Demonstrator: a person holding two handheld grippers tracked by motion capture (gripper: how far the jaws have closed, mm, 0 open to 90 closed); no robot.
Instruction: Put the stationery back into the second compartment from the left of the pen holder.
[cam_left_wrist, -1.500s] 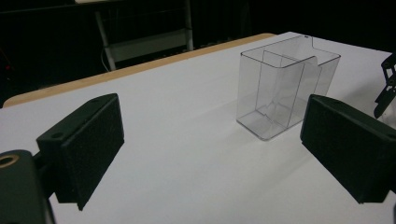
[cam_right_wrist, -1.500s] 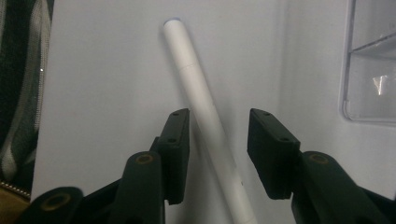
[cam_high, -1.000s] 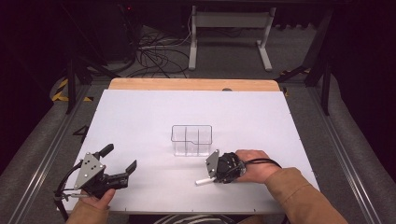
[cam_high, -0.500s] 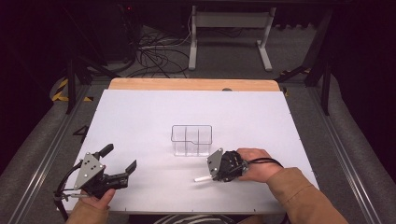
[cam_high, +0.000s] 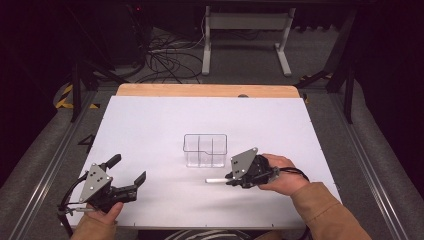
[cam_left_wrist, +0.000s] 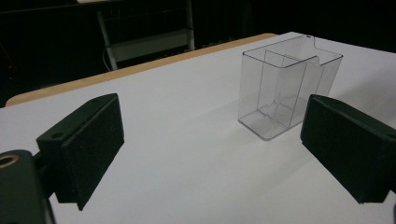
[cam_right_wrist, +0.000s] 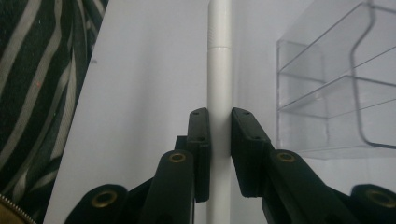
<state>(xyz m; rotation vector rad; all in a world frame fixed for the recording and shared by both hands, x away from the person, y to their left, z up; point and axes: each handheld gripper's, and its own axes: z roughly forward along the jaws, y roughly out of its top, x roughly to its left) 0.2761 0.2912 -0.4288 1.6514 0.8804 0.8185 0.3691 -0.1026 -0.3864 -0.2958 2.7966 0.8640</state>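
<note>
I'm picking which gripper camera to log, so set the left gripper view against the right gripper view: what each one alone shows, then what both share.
Left gripper view alone: its own jaws spread wide with nothing between them, the table's wooden far edge, and the dark room beyond.
Right gripper view alone: its jaws closed on a white marker, and striped fabric past the table edge.
Both: the clear divided container standing on the white tabletop.
</note>
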